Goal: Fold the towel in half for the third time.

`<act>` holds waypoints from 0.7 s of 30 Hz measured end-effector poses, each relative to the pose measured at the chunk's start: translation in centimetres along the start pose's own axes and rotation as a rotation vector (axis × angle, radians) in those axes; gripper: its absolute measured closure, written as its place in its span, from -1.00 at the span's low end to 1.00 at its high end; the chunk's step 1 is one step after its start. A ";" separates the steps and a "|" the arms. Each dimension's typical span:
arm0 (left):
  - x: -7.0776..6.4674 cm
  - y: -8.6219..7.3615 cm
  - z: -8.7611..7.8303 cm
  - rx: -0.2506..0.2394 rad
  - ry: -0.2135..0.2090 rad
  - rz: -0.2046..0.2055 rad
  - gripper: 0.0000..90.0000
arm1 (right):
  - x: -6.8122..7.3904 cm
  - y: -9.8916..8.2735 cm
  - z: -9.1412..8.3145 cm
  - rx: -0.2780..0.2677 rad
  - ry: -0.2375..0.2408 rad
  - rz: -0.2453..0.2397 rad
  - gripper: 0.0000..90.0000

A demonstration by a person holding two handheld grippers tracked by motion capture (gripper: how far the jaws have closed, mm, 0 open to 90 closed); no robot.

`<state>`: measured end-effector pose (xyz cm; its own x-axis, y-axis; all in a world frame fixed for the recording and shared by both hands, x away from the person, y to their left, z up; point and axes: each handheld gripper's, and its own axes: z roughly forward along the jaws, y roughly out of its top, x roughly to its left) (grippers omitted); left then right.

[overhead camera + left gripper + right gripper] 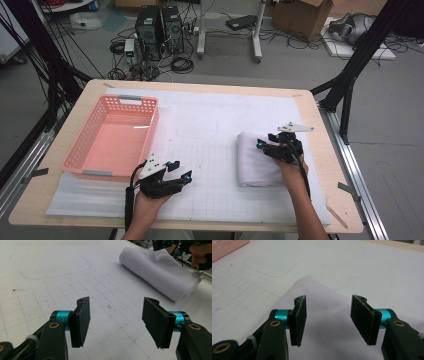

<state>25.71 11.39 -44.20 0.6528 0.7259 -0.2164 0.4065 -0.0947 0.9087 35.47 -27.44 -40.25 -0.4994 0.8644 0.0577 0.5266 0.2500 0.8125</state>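
A folded white towel (255,162) lies on the right part of the white gridded mat (210,150). My right gripper (264,142) hovers over the towel's far right side, its jaws open and nothing between them. In the right gripper view the open gripper (328,320) stands just above the towel (329,302). My left gripper (182,170) is open near the mat's front, left of the towel and apart from it. In the left gripper view its jaws (116,322) frame bare mat, with the towel (160,267) farther off and the right gripper (172,244) above it.
A pink plastic basket (150,135) stands empty at the left of the table, beside my left gripper. Its corner (227,246) shows in the right gripper view. The wooden table edge (330,165) runs close to the right of the towel.
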 end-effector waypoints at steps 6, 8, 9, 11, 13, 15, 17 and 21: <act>0.0 0.0 -0.1 -0.007 0.003 -0.001 -0.11 | 1.2 0.6 4.0 0.157 -0.047 -0.057 0.36; 0.0 0.1 -0.2 -0.009 0.003 -0.001 -0.11 | 1.5 0.5 4.5 0.151 -0.030 -0.036 0.32; 0.0 0.1 -0.1 -0.009 0.002 0.000 -0.11 | 1.8 0.6 4.7 0.146 -0.009 -0.037 0.27; 0.1 0.0 -0.1 -0.007 0.000 -0.002 -0.11 | 2.4 0.7 5.0 0.131 0.030 -0.046 0.21; 0.1 0.0 0.0 -0.003 0.003 0.000 -0.11 | 3.3 0.8 5.6 0.130 0.059 -0.063 0.16; 0.1 0.1 -0.1 -0.010 0.003 0.003 -0.11 | 4.1 0.8 6.4 0.126 0.050 -0.093 0.15; 0.1 0.1 -0.1 -0.012 0.002 0.002 -0.11 | 4.4 0.9 6.5 0.120 0.045 -0.107 0.10; 0.1 0.0 0.0 -0.008 0.001 0.001 -0.12 | 3.5 1.3 4.9 0.079 0.053 -0.067 0.01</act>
<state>25.78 11.51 -44.18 0.6526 0.7266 -0.2150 0.4009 -0.0903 0.9117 37.80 -21.98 -41.91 -0.5698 0.8210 0.0371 0.5422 0.3416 0.7677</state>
